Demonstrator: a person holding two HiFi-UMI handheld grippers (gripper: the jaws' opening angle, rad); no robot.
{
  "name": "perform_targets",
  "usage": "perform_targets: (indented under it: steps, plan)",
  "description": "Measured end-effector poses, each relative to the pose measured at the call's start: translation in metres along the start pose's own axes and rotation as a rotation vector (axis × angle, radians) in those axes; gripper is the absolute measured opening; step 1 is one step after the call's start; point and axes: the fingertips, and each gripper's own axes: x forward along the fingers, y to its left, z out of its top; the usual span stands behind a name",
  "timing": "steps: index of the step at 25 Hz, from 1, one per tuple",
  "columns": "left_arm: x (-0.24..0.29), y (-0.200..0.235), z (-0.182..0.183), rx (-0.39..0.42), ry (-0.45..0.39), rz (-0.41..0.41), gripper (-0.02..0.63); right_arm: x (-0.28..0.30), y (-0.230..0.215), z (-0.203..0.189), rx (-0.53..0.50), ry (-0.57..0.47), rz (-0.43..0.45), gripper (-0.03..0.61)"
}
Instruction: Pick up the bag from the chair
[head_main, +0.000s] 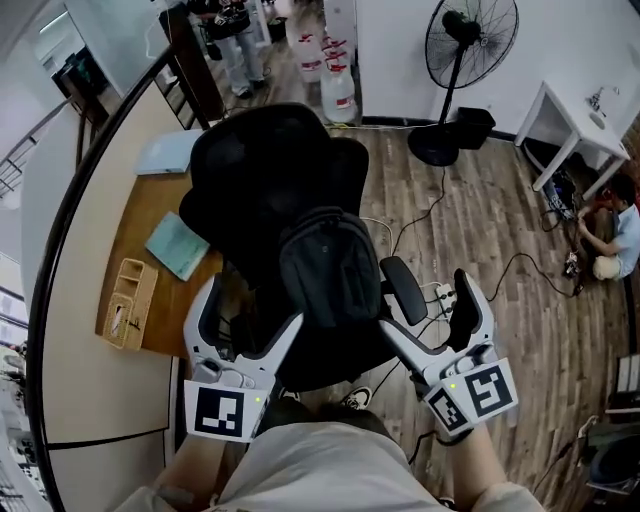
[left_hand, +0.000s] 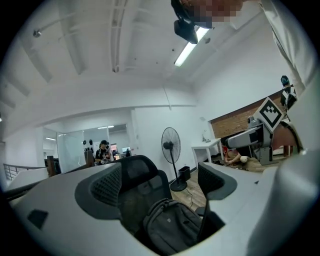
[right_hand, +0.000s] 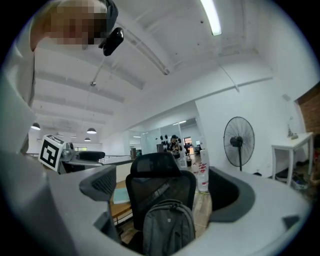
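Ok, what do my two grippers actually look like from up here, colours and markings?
They match. The left gripper and right gripper each have a white moulded plastic body with two curved fingers, lined on the inside with black ribbed pads. Each carries a cube with black-and-white square markers at its base, and a small green light glows beside it.

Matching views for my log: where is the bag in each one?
Head view: bag at centre, on the chair.
Left gripper view: bag bottom centre, seen between the jaws.
Right gripper view: bag bottom centre, seen between the jaws.
Landmark: the fan, in all three.
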Motion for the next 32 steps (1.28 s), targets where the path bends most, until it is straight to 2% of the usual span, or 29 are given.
perform_targets:
  steps: [6,13,24,32]
  plan:
    - [0.002,0.017,-0.003,-0.012,-0.029,-0.011,0.460,0.017,0.020,-0.003,-0.025,0.016,0.007,0.575]
    - [0.014,0.042,-0.019,-0.034,-0.039,-0.083,0.460,0.037,0.038,-0.007,-0.053,0.044,-0.058,0.575]
    - [0.015,0.125,-0.041,-0.056,-0.051,-0.159,0.460,0.098,0.088,-0.017,-0.064,0.082,-0.153,0.575]
    - [0.006,0.161,-0.063,-0.082,-0.063,-0.204,0.460,0.119,0.119,-0.025,-0.098,0.107,-0.211,0.575]
